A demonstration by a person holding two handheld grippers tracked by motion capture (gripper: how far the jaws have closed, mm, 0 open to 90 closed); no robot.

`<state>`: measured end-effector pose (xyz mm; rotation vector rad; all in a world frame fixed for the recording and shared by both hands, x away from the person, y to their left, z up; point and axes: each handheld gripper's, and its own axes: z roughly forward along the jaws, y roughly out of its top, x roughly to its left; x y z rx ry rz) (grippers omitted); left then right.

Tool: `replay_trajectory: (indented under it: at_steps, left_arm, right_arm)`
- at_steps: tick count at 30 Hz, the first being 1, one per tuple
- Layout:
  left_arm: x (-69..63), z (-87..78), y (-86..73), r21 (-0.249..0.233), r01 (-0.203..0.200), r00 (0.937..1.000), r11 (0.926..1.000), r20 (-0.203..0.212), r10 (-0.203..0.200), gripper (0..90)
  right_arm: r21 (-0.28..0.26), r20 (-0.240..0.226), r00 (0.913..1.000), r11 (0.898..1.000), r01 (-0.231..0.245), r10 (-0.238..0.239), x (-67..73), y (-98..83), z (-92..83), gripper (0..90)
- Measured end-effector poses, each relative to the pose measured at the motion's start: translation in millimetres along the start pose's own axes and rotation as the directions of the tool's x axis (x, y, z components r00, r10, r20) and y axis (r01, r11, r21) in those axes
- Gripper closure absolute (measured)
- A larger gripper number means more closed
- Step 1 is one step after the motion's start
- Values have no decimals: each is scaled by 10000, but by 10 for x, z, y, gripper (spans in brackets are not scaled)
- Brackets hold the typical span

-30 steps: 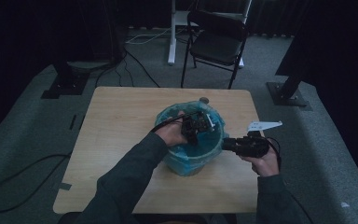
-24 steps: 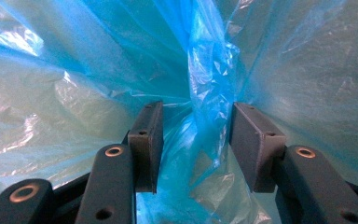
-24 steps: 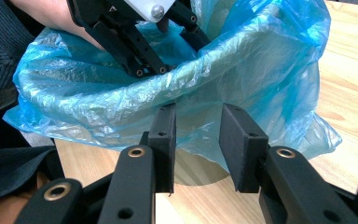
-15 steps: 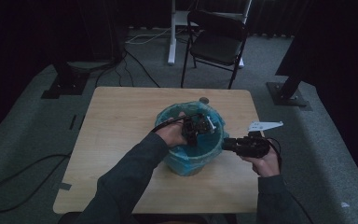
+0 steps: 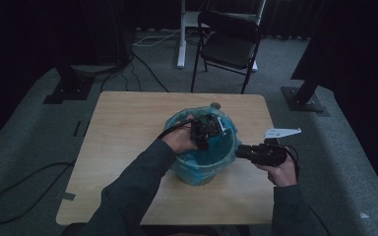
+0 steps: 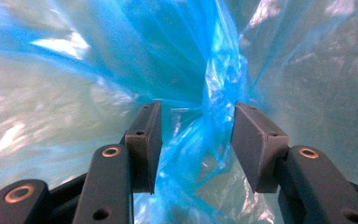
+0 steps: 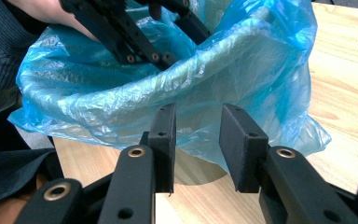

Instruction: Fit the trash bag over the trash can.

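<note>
A round bin point(image 5: 197, 173) lined with a blue plastic bag point(image 5: 225, 143) stands mid-table. My left gripper point(image 5: 204, 143) reaches down into the bag from the left hand. In the left gripper view it point(image 6: 196, 109) is open, with a loose fold of the blue film point(image 6: 214, 88) standing between the pads, untouched by either. My right gripper point(image 5: 238, 151) is level at the bin's right rim. Its jaws point(image 7: 198, 112) stand open just short of the bag's overhanging edge point(image 7: 261, 70). The left gripper's fingers point(image 7: 130, 42) dip into the bag behind that edge.
The wooden table point(image 5: 123, 128) has a small round hole point(image 5: 215, 105) behind the bin. A black folding chair point(image 5: 229, 44) and a white stand point(image 5: 182, 34) are on the carpet beyond. Black stand bases point(image 5: 64, 91) point(image 5: 302, 96) flank the table; a cable point(image 5: 19, 196) lies at left.
</note>
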<state>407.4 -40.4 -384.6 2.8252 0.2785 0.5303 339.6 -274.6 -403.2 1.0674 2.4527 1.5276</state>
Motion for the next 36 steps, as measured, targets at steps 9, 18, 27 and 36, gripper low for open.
replay_trajectory:
  at_steps: [9, 18, 27, 36]
  left_arm:
    - [162, -350, -202, -1765, 995, 9949, 9793, 33, -1005, 534]
    - [365, -612, -582, -3131, 2139, 9710, 9253, -359, -2365, 537]
    - [448, -810, -1034, -4727, 3195, 9140, 8213, -749, -3987, 537]
    - [476, -840, -1390, -5152, 3656, 8686, 7752, -1103, -4830, 538]
  right_arm:
    - [-167, 60, 10000, 9999, -7, 8, -7, 0, -52, 660]
    - [-237, 114, 9999, 9997, -22, 25, -13, 2, -64, 658]
    - [-412, 252, 9996, 9990, -146, 156, -33, -4, -115, 656]
    - [-552, 360, 9991, 9982, -221, 241, -65, -11, -134, 652]
